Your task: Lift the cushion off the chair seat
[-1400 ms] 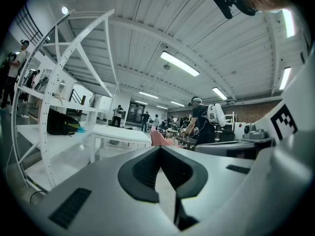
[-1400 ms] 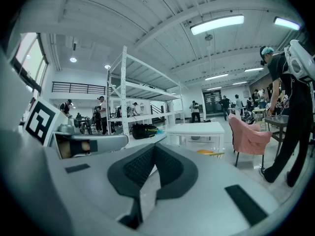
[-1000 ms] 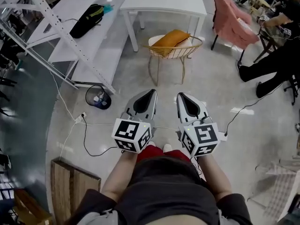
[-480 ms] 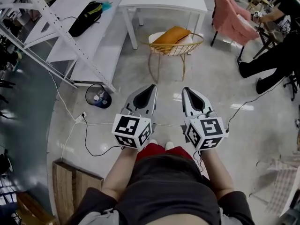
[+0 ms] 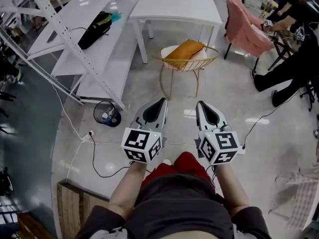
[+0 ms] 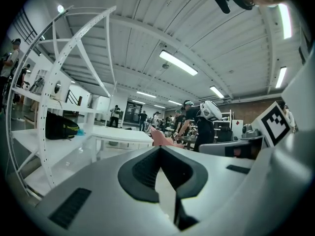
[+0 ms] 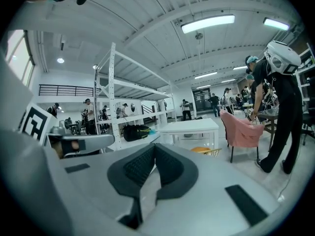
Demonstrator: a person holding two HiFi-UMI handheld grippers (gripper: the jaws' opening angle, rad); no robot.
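An orange cushion (image 5: 185, 48) lies tilted on the white seat of a gold wire chair (image 5: 175, 65) in front of a white table, far from both grippers. In the right gripper view the cushion (image 7: 202, 150) peeks out just past the jaws. My left gripper (image 5: 161, 101) and right gripper (image 5: 200, 104) are held side by side at waist height, pointing toward the chair across a stretch of bare floor. Both are shut with nothing between the pads, as the left gripper (image 6: 160, 147) and right gripper (image 7: 154, 145) show in their own views.
A white table (image 5: 174, 6) stands behind the chair, and a pink-draped chair (image 5: 244, 23) is to its right with a person (image 5: 291, 63) beside it. On the left are a white metal rack (image 5: 75, 51), a black bag (image 5: 95, 24), a black bin (image 5: 106, 114) and floor cables (image 5: 93, 151).
The person has stepped forward, a red shoe now showing below the grippers. Both grippers have moved along with the body toward the chair and stay shut.
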